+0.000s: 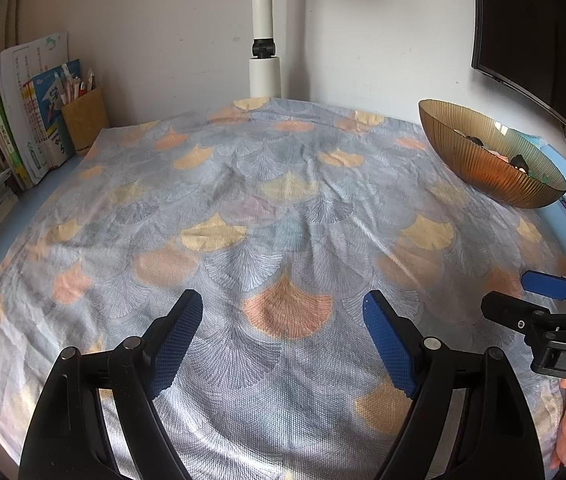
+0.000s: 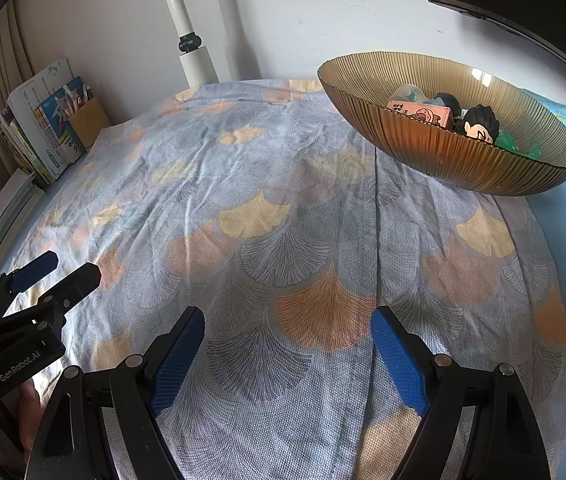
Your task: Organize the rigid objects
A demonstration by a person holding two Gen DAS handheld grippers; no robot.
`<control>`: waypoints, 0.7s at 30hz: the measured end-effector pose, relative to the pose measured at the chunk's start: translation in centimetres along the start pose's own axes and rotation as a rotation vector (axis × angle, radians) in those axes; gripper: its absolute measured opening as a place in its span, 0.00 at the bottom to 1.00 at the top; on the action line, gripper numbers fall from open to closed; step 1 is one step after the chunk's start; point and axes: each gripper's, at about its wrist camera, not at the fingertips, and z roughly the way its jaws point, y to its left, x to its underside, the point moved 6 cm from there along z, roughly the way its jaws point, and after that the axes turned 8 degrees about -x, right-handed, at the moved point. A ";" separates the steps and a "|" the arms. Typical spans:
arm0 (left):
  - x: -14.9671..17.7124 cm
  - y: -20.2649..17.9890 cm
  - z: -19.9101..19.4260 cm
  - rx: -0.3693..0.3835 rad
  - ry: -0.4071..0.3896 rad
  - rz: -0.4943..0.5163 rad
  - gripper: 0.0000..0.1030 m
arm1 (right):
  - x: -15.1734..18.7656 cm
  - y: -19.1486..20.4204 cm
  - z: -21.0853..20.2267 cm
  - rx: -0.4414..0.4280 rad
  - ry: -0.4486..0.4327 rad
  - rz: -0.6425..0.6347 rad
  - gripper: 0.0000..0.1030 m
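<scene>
A ribbed amber glass bowl (image 2: pixel 463 160) stands at the far right of the table, also in the left wrist view (image 1: pixel 479 160). It holds a pink box (image 2: pixel 423 114), a black-haired figurine head (image 2: pixel 479 124), a green toy (image 2: pixel 523 144) and other small items. My left gripper (image 1: pixel 285 308) is open and empty above the patterned cloth (image 1: pixel 263 208); it also shows in the right wrist view (image 2: pixel 71 270). My right gripper (image 2: pixel 289 320) is open and empty over the cloth, and shows at the right edge of the left wrist view (image 1: pixel 523 292).
Books (image 1: pixel 23 120) and a brown pen holder (image 1: pixel 85 120) stand at the far left against the wall. A white lamp pole (image 1: pixel 265 60) rises at the back. A dark monitor (image 1: pixel 543 40) hangs at the upper right. A stack of papers (image 2: pixel 7 220) lies at the left.
</scene>
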 end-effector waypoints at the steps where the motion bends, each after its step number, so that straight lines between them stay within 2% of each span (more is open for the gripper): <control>1: 0.0 0.0 0.0 0.000 0.001 0.001 0.79 | 0.0 0.0 0.0 0.000 0.000 0.000 0.82; 14: 0.0 0.0 0.3 -0.005 0.012 0.001 0.79 | 0.0 0.0 0.0 0.000 0.001 0.003 0.82; 18: 0.2 0.1 1.0 -0.027 0.058 0.002 0.82 | 0.0 0.1 0.0 0.000 0.001 0.003 0.82; 21: 0.3 0.1 1.6 0.008 0.091 -0.002 0.82 | 0.0 0.0 0.0 0.000 0.001 0.004 0.82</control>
